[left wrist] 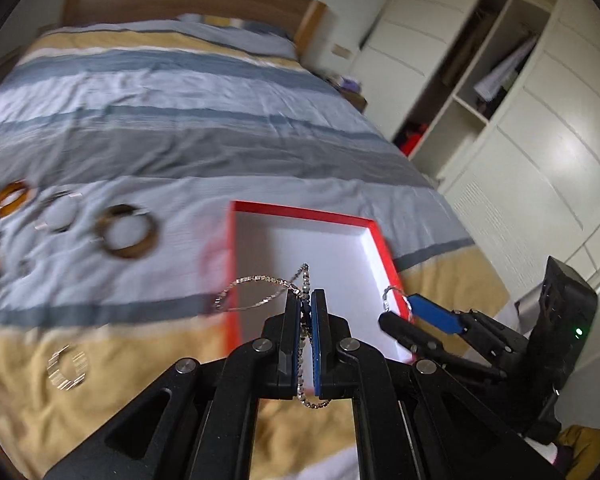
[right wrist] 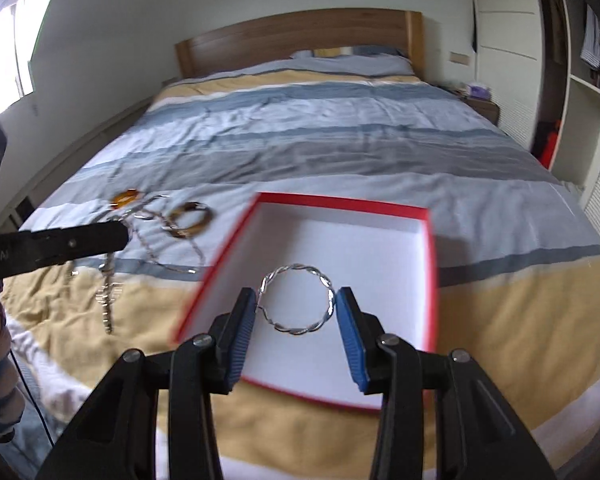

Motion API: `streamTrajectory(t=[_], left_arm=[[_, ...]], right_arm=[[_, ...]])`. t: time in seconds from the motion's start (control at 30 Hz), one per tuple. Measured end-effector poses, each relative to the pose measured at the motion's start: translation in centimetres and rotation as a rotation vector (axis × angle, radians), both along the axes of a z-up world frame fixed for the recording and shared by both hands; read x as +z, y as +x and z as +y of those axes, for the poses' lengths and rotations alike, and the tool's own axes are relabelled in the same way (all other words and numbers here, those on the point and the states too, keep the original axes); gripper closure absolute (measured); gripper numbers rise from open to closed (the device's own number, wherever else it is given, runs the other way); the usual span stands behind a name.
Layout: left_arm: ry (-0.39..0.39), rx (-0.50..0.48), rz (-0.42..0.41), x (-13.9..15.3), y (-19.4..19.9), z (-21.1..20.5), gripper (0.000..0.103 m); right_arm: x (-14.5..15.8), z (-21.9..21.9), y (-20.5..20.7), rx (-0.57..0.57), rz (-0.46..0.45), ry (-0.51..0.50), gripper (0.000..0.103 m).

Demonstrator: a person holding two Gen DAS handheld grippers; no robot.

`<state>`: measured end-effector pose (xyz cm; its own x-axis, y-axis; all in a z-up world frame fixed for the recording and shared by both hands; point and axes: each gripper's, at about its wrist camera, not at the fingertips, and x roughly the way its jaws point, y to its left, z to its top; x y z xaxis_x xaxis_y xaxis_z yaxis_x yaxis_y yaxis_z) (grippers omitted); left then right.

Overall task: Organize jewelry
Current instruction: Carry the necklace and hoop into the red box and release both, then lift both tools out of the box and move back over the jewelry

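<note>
Left gripper (left wrist: pixel 307 300): fingers clenched on dangling silver chain (left wrist: pixel 260 286).
Right gripper (right wrist: pixel 296 304): grasps twisted bangle (right wrist: pixel 298 302) over red box (right wrist: pixel 430 248).
Risk: chain, seemingly loose, snags box rim.

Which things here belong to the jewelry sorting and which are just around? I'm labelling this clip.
Job:
- silver chain in left gripper
- twisted silver bangle in right gripper
- red box
- brown bangle
- amber bangle
- silver bracelet

Around:
- striped bedspread
- headboard
- wardrobe

Striped bed (right wrist: pixel 300 128); wooden headboard (right wrist: pixel 292 40); white wardrobe (left wrist: pixel 520 120)
</note>
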<state>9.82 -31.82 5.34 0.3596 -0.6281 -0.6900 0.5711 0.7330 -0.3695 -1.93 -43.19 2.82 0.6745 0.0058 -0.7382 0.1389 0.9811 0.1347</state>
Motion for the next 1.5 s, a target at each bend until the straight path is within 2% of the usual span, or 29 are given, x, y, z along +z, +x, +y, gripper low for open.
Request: streamTrajectory(t=[0.07, 0.23, 0.33, 0.4, 0.5, 0.6, 0.7, 0.83, 0.9, 0.97, 1.13, 1.2, 1.23, 1.3, 1.33, 1.37, 1.5], left_arm=[[0.037, -0.014, 0.029, -2.1, 1.5, -2.8, 0.098], [0.130, 0.003, 0.073, -6.8, 3.9, -5.5, 0.098], [0.201, 0.033, 0.071, -9.2, 4.5, -6.0, 0.098], [0.242, 0.048, 0.034, -10.1, 4.3, -5.9, 0.096], [0.278, 0.094, 0.011, -10.6, 4.5, -5.5, 0.096], [0.257, 0.162, 0.058, -11.0, 4.7, -4.2, 0.096], [0.318, 0.203, 0.041, -11.3, 4.1, -3.8, 0.096], [0.338, 0.255, 0.051, -11.2, 3.3, -2.8, 0.096], [0.338, 0.250, 0.057, -11.1, 3.4, -2.6, 0.096], [0.306, 0.244, 0.084, -10.8, 3.6, -2.3, 0.095], [0.284, 0.201, 0.113, -10.4, 3.6, -2.3, 0.096], [0.272, 0.189, 0.114, -9.7, 3.2, -2.1, 0.082], [0.248, 0.172, 0.117, -9.1, 2.8, -1.8, 0.072], [0.224, 0.157, 0.108, -7.9, 1.9, -1.4, 0.060], [0.221, 0.160, 0.087, -7.0, 1.2, -1.0, 0.048], [0.207, 0.155, 0.068, -6.0, 0.4, -0.6, 0.045], [0.190, 0.145, 0.017, -2.9, -2.1, 1.6, 0.045]], right_arm=[[-1.2, -1.6, 0.5, -0.001, 0.018, 0.001, 0.064], [-5.1, -3.4, 2.5, 0.033, 0.085, 0.003, 0.064], [-6.9, -4.1, 2.7, 0.036, 0.119, 0.004, 0.064], [-7.6, -4.0, 3.0, 0.059, 0.128, -0.004, 0.063], [-7.9, -3.5, 3.4, 0.090, 0.120, -0.066, 0.062], [-8.2, -3.8, 3.9, 0.113, 0.111, -0.072, 0.062], [-8.4, -3.2, 4.6, 0.171, 0.109, -0.116, 0.062], [-8.6, -2.6, 5.7, 0.234, 0.102, -0.127, 0.062], [-8.8, -2.1, 6.1, 0.262, 0.106, -0.148, 0.062], [-8.8, -1.8, 6.2, 0.282, 0.115, -0.172, 0.062], [-8.4, -1.6, 6.3, 0.307, 0.162, -0.178, 0.062], [-7.7, -1.5, 5.8, 0.299, 0.171, -0.185, 0.050], [-7.2, -1.5, 5.3, 0.289, 0.168, -0.191, 0.050], [-6.0, -1.8, 4.1, 0.268, 0.159, -0.186, 0.050], [-5.2, -2.0, 3.4, 0.251, 0.154, -0.192, 0.050], [-4.3, -2.2, 2.7, 0.232, 0.146, -0.193, 0.050], [-0.9, -2.2, -0.1, 0.164, 0.103, -0.183, 0.050]])
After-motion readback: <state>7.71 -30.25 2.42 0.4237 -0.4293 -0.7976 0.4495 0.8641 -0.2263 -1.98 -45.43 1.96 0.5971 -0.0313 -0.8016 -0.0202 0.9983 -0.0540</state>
